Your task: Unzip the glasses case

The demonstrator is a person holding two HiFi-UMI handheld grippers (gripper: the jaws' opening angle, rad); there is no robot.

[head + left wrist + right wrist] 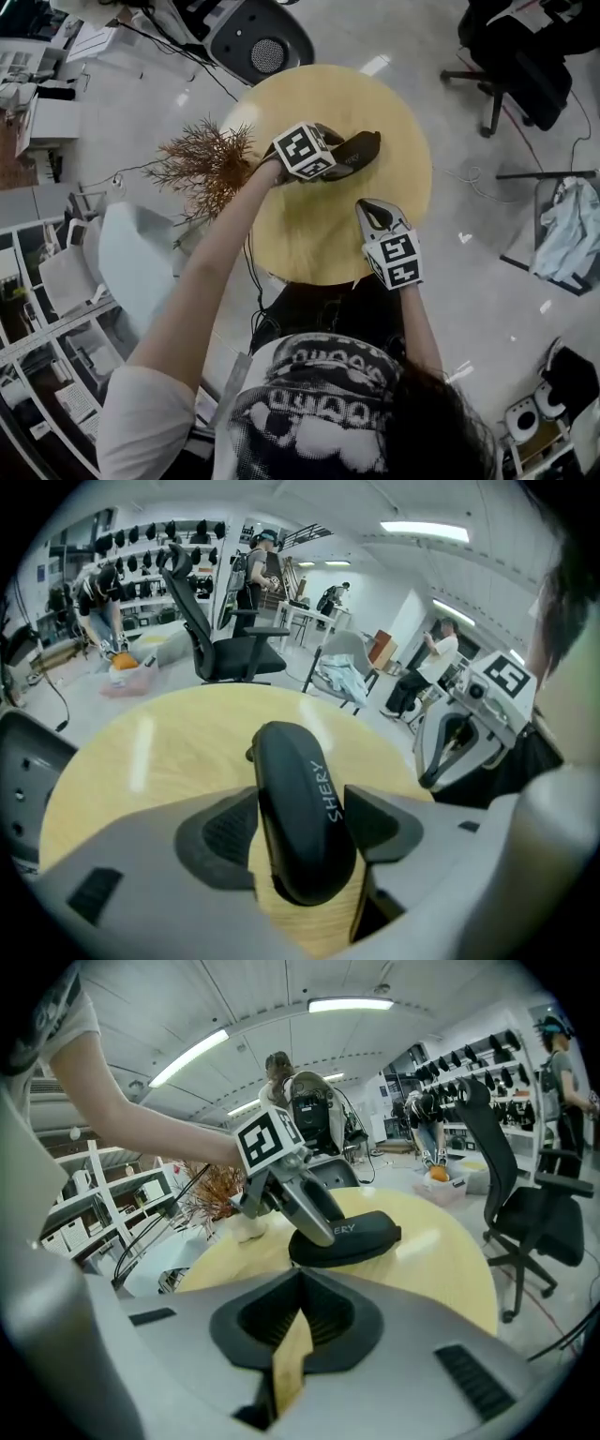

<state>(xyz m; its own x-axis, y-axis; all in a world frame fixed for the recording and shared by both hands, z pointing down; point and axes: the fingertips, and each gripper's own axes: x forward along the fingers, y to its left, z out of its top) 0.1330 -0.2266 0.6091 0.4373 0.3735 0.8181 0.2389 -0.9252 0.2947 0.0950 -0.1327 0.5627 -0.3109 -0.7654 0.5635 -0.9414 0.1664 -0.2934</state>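
A black zipped glasses case (356, 150) lies at the far side of the round yellow table (309, 230). My left gripper (339, 159) reaches down over its near end. In the left gripper view the case (302, 808) lies lengthwise between the two pads of the left gripper (300, 829), which stand open on either side with narrow gaps showing. My right gripper (375, 212) hovers over the table's front right part, apart from the case, its jaws shut with nothing in them. From the right gripper (298, 1321) I see the case (361, 1234) ahead, with the left gripper (309, 1215) on it.
A dried brown plant (202, 169) stands at the table's left edge, close to my left arm. A black office chair (525, 66) is on the floor at the far right, and a white round device (258, 42) sits beyond the table. Shelving (56, 309) lines the left.
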